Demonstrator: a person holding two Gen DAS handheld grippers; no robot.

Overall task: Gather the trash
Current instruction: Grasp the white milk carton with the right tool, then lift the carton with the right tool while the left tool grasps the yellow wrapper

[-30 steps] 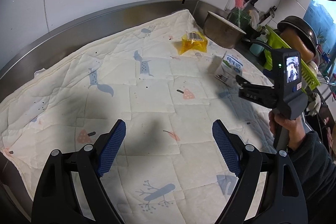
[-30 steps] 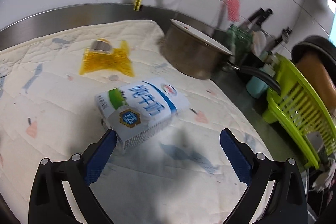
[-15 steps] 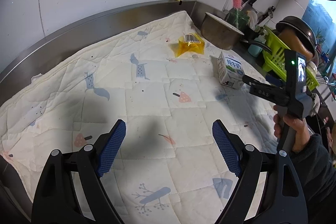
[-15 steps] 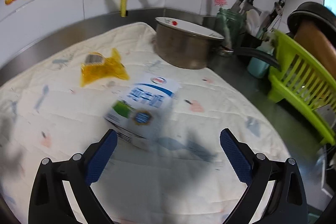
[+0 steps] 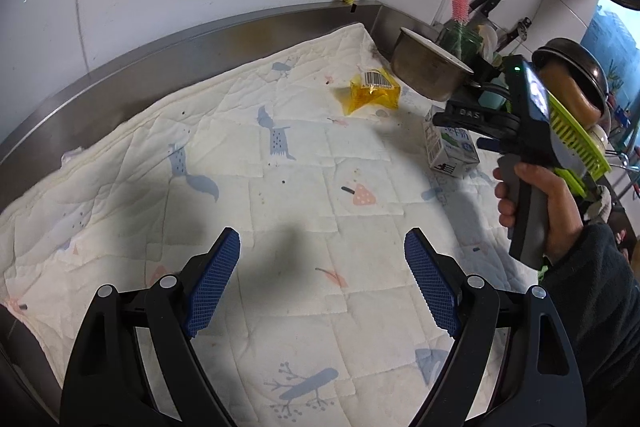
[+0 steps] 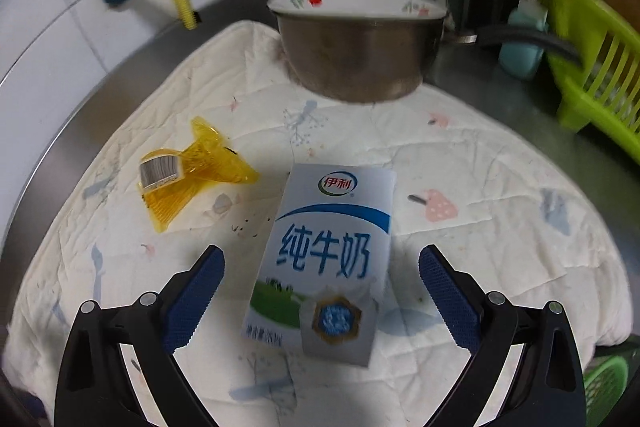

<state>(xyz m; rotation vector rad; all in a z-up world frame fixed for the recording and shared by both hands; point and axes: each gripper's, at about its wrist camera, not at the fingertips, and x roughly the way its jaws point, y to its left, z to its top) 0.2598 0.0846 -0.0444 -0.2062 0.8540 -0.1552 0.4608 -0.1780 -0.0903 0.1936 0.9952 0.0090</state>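
Both pairs of fingers are gaping wide and I am gripping nothing. I am holding my right gripper [image 6: 320, 291] over the milk carton [image 6: 324, 259], which is lying between its fingers on the quilted cloth [image 6: 480, 187]. Ahead-left of them, a yellow wrapper [image 6: 192, 171] is lying. My left gripper [image 5: 322, 283] is hovering over bare cloth.

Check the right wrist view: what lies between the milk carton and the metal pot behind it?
Only bare printed quilt separates the milk carton from the pot; the yellow wrapper lies off to the side.
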